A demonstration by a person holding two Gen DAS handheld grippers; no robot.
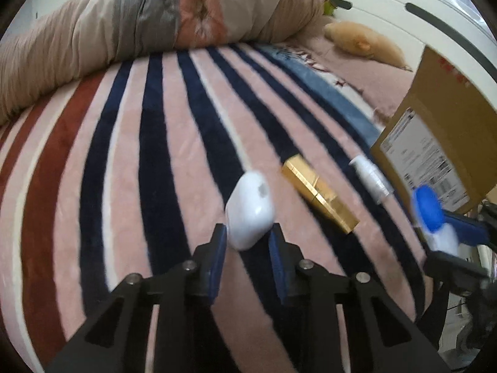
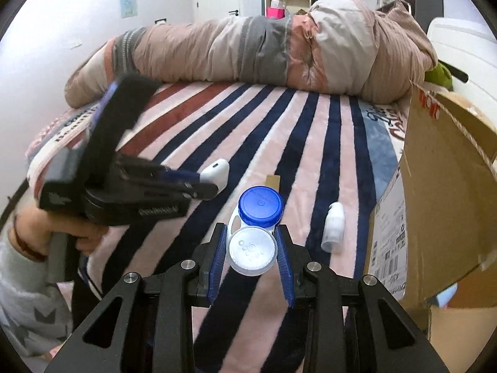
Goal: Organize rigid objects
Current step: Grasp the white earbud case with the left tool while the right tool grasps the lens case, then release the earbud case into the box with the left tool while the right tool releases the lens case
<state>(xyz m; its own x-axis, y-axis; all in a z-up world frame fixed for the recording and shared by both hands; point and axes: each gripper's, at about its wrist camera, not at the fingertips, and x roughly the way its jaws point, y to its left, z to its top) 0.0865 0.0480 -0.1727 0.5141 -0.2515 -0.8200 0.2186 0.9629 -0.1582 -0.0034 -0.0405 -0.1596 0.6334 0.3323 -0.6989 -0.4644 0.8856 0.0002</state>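
The left tool (image 1: 247, 237) grips a white earbud case (image 1: 250, 209) between its blue pads, lifted above the striped blanket (image 1: 130, 161) on the bed. The right tool (image 2: 252, 250) is clamped on a contact lens case (image 2: 253, 233), its white cap between the pads and its blue cap pointing forward. On the blanket lie a gold rectangular box (image 1: 320, 194) and, just beside it towards the cardboard box (image 2: 441, 192), a small white bottle (image 2: 334, 227) on its side. The cardboard box stands open at the bed's right edge, a shipping label on its side. A rolled quilt (image 2: 248, 52) lies across the far side of the bed. Only the left wrist view shows the gold box whole and a tan plush toy (image 1: 363, 42); only the right wrist view shows the person's hand (image 2: 62, 233), a white door and shelves beyond.
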